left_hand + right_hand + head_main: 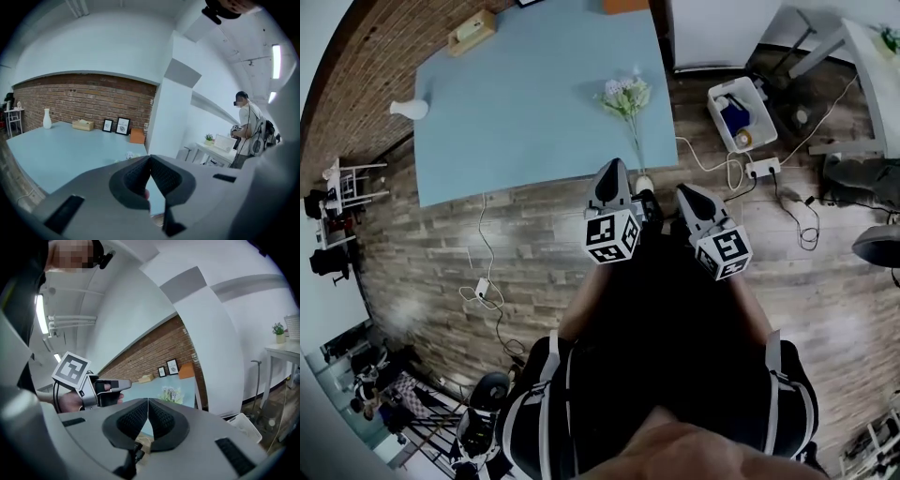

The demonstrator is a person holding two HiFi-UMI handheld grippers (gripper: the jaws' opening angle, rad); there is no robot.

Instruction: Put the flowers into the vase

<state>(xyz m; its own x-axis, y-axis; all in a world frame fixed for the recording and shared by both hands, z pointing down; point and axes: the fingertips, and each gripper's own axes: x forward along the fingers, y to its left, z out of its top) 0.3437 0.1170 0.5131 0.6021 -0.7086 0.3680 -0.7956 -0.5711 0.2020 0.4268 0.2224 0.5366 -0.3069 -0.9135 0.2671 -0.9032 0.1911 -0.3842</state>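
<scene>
A bunch of pale flowers (625, 96) lies on the blue table (525, 122) near its right front corner, its stem reaching toward the edge. The white vase (410, 110) stands upright at the table's far left. Both grippers hover over the wooden floor just in front of the table, short of the flowers. My left gripper (610, 171) is shut and empty, and the vase (47, 118) shows far off in its view. My right gripper (685, 193) is shut and empty as well. Past its jaws I see the flowers (171, 393) and the left gripper (101, 390) beside it.
A tissue box (471, 31) and an orange object (625, 6) sit at the table's far edge. Picture frames (117, 125) lean on the brick wall. A white bin (741, 114), a power strip (761, 169) and cables lie on the floor to the right. A person (246, 126) stands by a white desk.
</scene>
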